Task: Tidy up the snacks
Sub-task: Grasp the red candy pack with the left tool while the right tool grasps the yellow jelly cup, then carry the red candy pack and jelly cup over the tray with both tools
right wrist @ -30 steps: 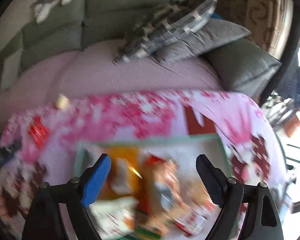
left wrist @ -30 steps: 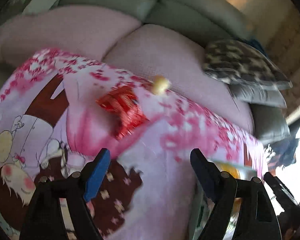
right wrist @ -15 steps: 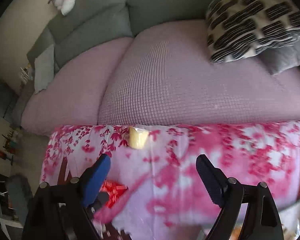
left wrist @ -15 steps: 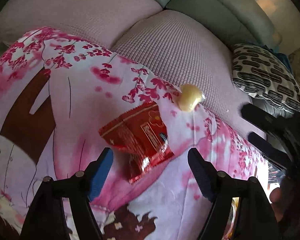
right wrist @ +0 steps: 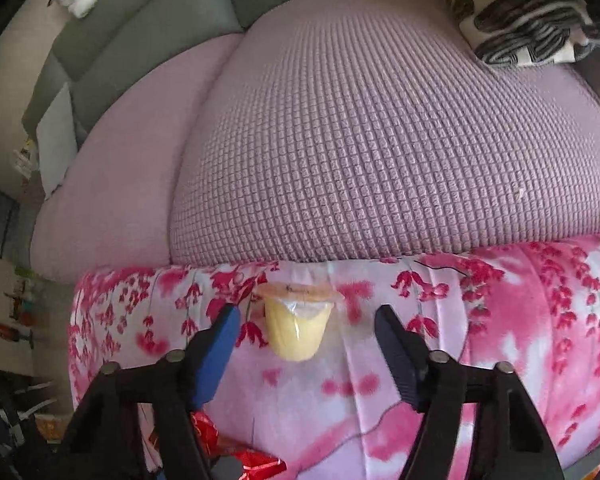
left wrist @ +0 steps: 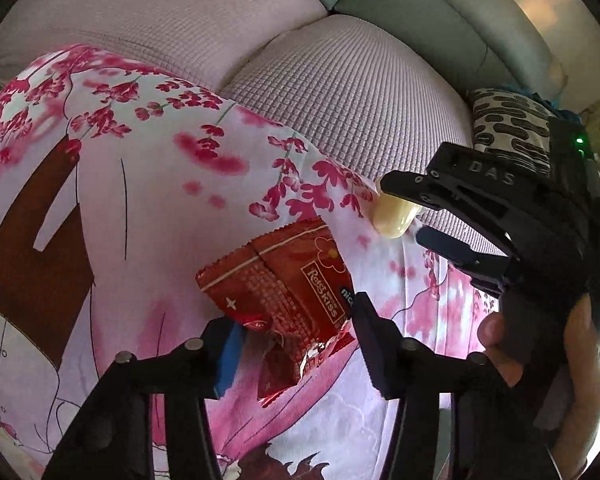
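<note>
Red foil snack packet (left wrist: 284,292), mid-frame: light, crinkly, slippery | left gripper (left wrist: 296,344) jaws closing on its lower edge | right gripper (right wrist: 306,346) jaws closing around yellow jelly cup (right wrist: 296,330), untouched

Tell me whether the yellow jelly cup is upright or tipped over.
Tipped over. The jelly cup lies on its side on the floral cloth, its sealed lid facing the sofa cushion, between the right gripper's closing jaws.

Premises are a home living room. A grey-green sofa (right wrist: 148,36) with pink waffle-textured seat covers (right wrist: 360,140) fills the background, carrying a black-and-cream patterned cushion (right wrist: 516,12). Against its front edge sits a surface draped in a pink blossom-print cloth (left wrist: 148,184).
</note>
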`<move>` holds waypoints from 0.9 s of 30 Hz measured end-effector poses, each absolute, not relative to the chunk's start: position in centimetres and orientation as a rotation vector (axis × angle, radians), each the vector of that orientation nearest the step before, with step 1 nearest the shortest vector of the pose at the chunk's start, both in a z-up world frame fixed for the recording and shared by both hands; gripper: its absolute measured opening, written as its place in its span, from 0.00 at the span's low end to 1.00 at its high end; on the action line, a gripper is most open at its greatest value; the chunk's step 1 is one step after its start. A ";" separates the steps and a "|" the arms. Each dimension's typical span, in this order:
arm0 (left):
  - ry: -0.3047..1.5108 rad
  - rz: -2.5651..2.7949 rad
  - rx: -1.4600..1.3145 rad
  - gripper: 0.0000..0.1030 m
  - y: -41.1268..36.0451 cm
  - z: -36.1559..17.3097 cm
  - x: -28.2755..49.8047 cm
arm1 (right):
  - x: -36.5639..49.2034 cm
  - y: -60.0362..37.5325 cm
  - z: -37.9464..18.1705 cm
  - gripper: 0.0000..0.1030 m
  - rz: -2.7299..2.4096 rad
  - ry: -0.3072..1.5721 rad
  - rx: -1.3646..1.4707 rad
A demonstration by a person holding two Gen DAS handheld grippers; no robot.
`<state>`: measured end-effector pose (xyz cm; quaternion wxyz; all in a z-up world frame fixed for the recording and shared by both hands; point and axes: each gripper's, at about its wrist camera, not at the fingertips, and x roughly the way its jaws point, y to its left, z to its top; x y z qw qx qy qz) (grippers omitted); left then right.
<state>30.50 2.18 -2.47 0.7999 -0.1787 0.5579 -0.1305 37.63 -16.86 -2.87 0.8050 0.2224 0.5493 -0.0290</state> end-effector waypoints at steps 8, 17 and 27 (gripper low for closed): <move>1.190 -0.283 -0.388 0.47 2.6 -2.6 30.5 | 38.9 -16.7 -3.9 0.39 -0.046 1.186 0.496; 1.161 -0.277 -0.382 0.47 2.9 -1.5 28.7 | 35.0 -16.9 -2.4 0.39 0.002 1.135 0.485; 1.063 -0.310 -0.349 0.47 2.1 2.7 22.3 | 23.3 -19.1 4.1 0.39 0.081 0.978 0.441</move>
